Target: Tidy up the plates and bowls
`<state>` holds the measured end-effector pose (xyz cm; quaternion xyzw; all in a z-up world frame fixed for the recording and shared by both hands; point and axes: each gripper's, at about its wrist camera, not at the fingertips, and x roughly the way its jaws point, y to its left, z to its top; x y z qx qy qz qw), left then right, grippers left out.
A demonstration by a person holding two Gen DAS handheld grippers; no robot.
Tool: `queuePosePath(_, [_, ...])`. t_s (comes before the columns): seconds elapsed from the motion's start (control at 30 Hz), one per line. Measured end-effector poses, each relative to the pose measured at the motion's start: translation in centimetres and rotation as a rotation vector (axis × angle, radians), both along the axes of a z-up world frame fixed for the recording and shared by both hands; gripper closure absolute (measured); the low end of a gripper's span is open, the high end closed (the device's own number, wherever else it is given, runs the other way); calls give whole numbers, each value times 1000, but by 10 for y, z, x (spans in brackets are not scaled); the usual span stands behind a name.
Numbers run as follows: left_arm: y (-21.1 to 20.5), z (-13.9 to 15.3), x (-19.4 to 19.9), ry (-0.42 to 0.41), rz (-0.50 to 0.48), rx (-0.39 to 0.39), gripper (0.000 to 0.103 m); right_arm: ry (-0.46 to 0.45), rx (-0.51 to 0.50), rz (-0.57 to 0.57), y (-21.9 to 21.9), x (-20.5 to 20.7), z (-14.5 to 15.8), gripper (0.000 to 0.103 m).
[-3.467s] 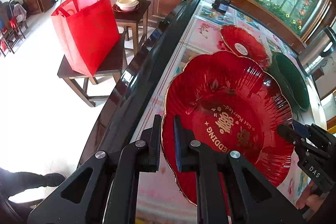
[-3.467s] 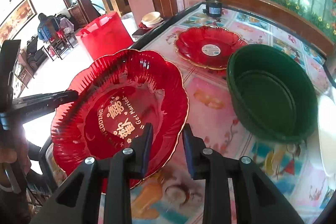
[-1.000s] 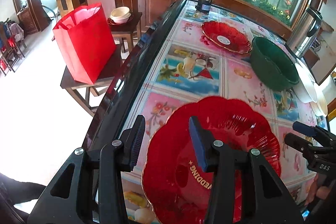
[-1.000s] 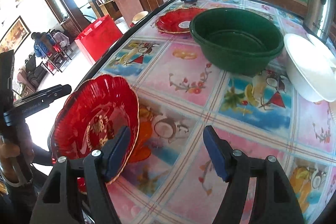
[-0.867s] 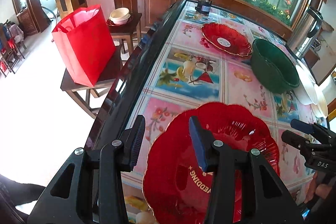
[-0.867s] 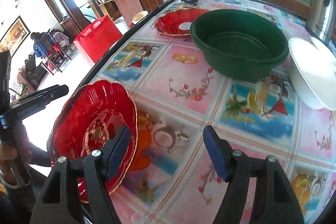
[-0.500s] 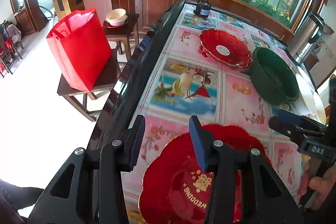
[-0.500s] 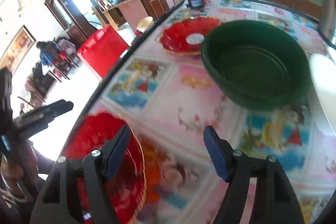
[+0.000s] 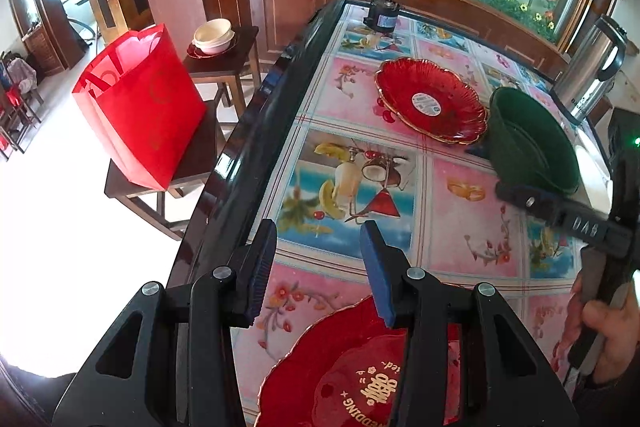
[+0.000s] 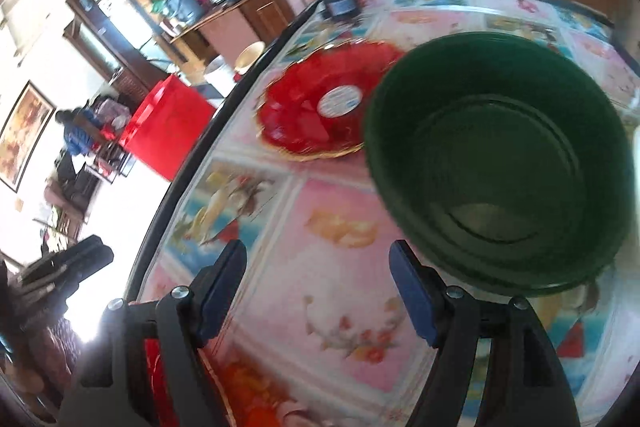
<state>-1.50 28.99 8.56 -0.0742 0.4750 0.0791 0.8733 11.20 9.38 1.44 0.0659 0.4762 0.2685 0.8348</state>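
A red scalloped wedding plate [image 9: 344,379] lies on the table under my left gripper [image 9: 320,263], which is open and empty above its far rim. A second red plate with a round sticker [image 9: 432,103] lies farther along the table; it also shows in the right wrist view [image 10: 320,119]. A dark green bowl [image 9: 532,143] stands beside it. My right gripper [image 10: 320,283] is open and empty, close to the green bowl [image 10: 500,163]. The right gripper also shows at the right of the left wrist view [image 9: 560,211].
The table [image 9: 360,179] has a patterned cloth and a black edge [image 9: 240,167]. A red bag [image 9: 140,115] stands on a stool to the left. Cream bowls [image 9: 212,37] sit on a side table. A steel kettle [image 9: 588,67] and a small black motor [image 9: 382,17] stand at the far end.
Both grippers let go of the wedding plate, which now lies on the table. The left gripper drew back over it. The right gripper moved forward toward the green bowl.
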Motion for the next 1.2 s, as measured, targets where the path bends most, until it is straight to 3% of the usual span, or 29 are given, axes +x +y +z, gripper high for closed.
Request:
queuePosePath(0.8, [18,5,37,-20,-27,68,59,25,-9,74,32,15,6,29])
queuePosePath(1.2, [14,-7,104,13,-49,-1,59,-18,-13,98,35,87,57,29])
